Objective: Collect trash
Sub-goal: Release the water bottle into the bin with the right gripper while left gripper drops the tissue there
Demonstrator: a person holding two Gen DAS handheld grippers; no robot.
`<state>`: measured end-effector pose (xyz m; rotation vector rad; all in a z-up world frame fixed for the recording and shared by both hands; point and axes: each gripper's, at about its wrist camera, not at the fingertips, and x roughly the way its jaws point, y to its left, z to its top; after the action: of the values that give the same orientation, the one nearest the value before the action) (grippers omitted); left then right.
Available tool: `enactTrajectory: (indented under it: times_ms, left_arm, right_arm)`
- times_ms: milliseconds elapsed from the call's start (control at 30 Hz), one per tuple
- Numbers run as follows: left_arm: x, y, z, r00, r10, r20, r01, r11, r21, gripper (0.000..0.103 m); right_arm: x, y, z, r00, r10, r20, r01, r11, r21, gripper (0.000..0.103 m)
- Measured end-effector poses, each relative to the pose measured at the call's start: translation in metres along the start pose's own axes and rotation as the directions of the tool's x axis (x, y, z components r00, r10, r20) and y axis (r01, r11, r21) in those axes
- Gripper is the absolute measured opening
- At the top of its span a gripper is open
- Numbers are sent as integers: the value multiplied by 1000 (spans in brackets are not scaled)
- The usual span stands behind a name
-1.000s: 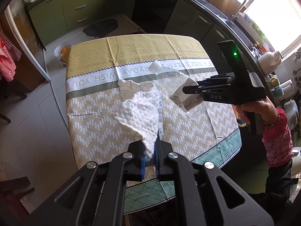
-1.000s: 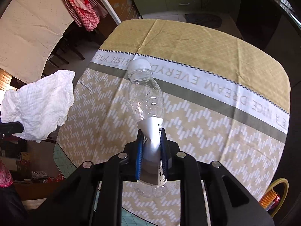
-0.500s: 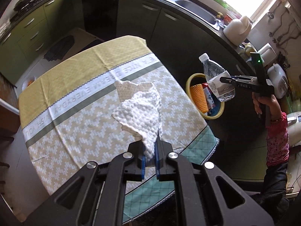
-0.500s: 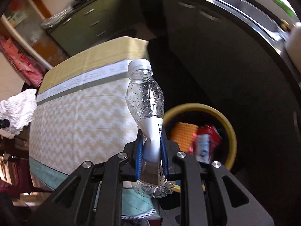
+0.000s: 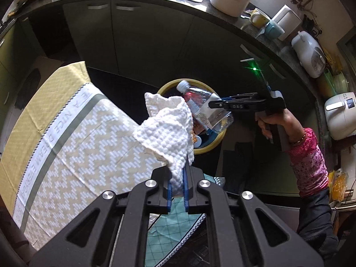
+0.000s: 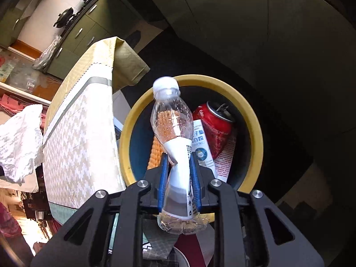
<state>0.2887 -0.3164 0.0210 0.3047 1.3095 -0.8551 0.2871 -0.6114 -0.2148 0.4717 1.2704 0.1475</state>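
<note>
- Kitchen cabinets (image 5: 142,35) in dark green curve across the background of the left wrist view, under a counter with a sink and a white jug.
- Clenched on a white paper towel (image 5: 169,129), the left claw (image 5: 176,191) holds it bunched up ahead of its blue pads.
- To the claw's left lies a table under a yellow and white patterned cloth (image 5: 66,138).
- Ahead and slightly right, the right claw (image 5: 217,102), held by a hand (image 5: 276,122) in a pink sleeve, carries a clear plastic bottle (image 5: 200,104) over a yellow-rimmed bin (image 5: 204,150) on the floor.
- Dark cabinets also fill the background of the right wrist view.
- Right claw's (image 6: 179,175) jaws have just been opening; the bottle (image 6: 173,133) sits between the blue pads, which seem barely to touch its white label.
- Directly beyond the claw stands the bin (image 6: 251,115), holding a red can (image 6: 213,124) and printed packets.
- Far to the claw's left hangs the paper towel (image 6: 20,142), beside the table cloth (image 6: 77,138).
</note>
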Motion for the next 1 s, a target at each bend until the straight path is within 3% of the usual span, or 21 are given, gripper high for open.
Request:
enactTrajectory:
  times_ms: [333, 667, 733, 800, 1000]
  left_arm:
    - [76, -42, 38, 994, -7, -108, 13, 998, 58, 8]
    - [136, -62, 55, 975, 73, -208, -63, 997, 53, 12]
    - [144, -65, 60, 973, 89, -212, -79, 995, 55, 25]
    - [149, -67, 64, 974, 115, -197, -106, 993, 53, 63]
    - [154, -58, 65, 981, 123, -150, -116, 992, 51, 67]
  right_arm:
    - [-79, -37, -44, 983, 63, 174, -69, 997, 30, 46]
    - [-108, -61, -96, 978, 89, 189, -97, 995, 30, 46]
    - [-112, -61, -99, 976, 91, 199, -99, 995, 27, 46]
    - [-119, -62, -103, 971, 97, 217, -105, 994, 27, 46]
    - [-130, -62, -117, 962, 101, 254, -109, 994, 17, 46]
